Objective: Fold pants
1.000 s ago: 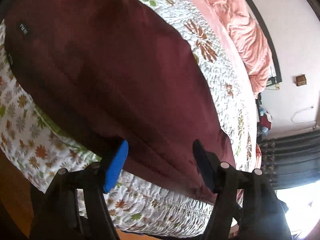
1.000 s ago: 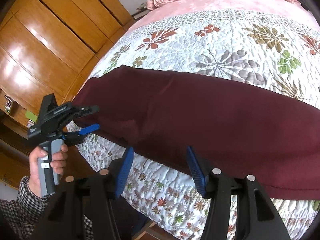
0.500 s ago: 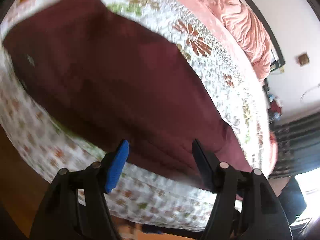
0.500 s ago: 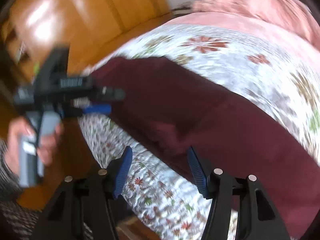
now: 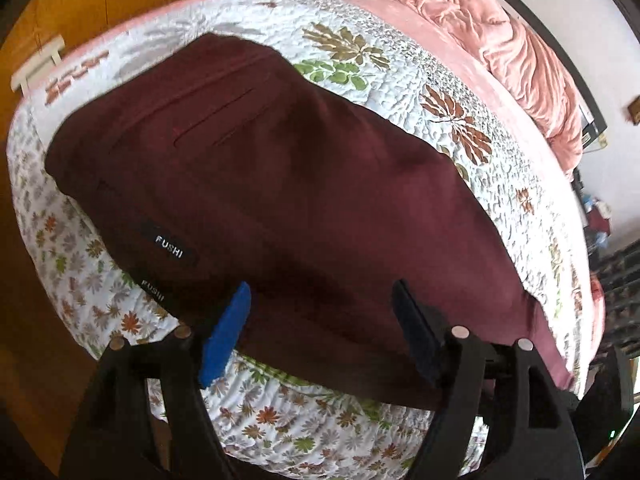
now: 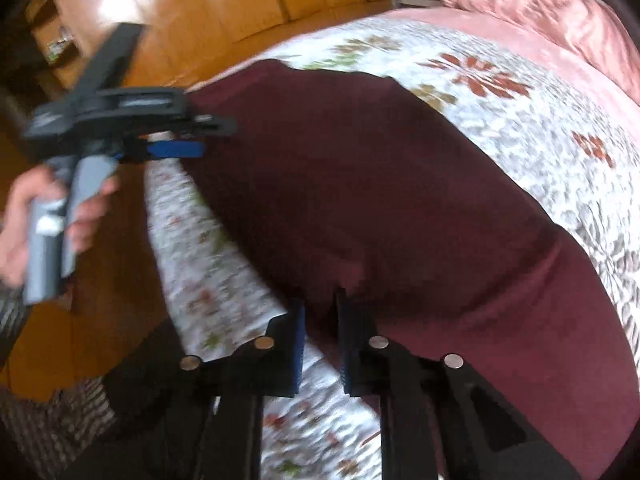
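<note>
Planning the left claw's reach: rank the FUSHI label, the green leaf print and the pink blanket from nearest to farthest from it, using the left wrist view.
From the left claw:
1. FUSHI label, on the pants, just up and left of the claw.
2. Green leaf print, on the quilt beyond the pants' far edge.
3. Pink blanket, bunched at the far upper right of the bed.

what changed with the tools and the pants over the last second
The right tool has narrowed from wide open to a small gap and moved in on the near edge of the maroon pants; whether it grips cloth is unclear. The left tool swung toward the waist end, bringing the label close. It stays open, and the pants stay flat on the floral quilt.
</note>
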